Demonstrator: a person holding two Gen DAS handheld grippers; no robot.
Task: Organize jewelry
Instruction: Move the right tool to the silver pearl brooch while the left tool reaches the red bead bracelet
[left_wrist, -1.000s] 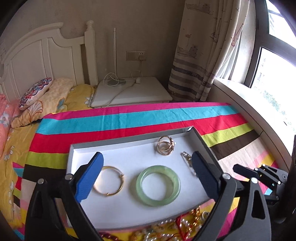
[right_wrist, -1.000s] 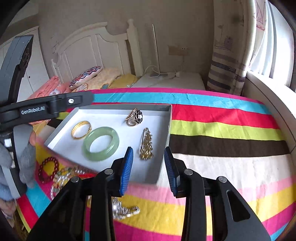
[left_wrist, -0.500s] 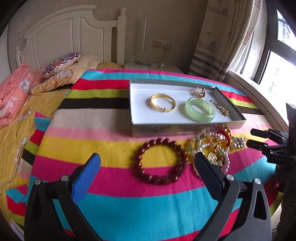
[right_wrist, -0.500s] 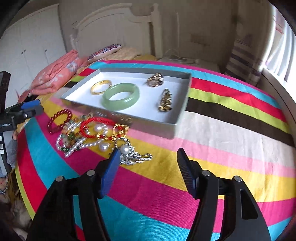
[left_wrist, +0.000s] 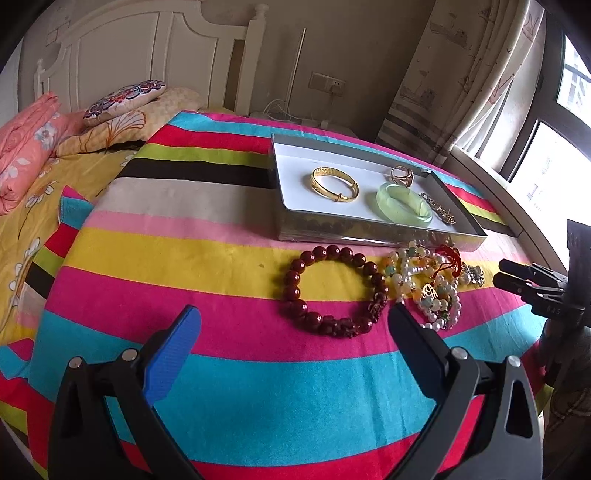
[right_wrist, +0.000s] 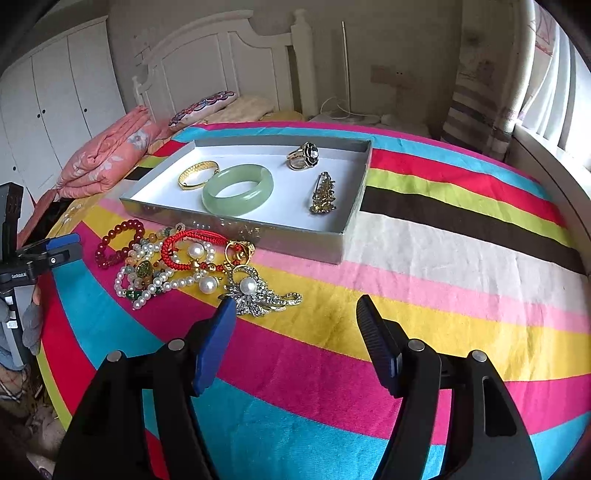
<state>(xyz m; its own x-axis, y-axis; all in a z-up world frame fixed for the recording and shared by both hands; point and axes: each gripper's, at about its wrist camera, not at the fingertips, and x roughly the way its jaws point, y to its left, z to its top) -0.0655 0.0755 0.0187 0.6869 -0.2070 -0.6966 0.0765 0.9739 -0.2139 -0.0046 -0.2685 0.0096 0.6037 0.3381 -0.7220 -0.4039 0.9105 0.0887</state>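
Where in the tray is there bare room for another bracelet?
The tray is bare along its near-left floor, in front of the gold bangle, and between the green bangle and the brooch. The heap crowds the blanket in front of it.

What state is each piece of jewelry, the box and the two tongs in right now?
Box: lidless, on the striped blanket.
Gold bangle: flat in the box.
Green bangle: flat in the box.
Flower ring: in the box.
Gold brooch: in the box.
Dark red bead bracelet: loose on the blanket.
Pearl brooch: outside the box.
Left tongs: open, empty.
Right tongs: opening, nothing between them.
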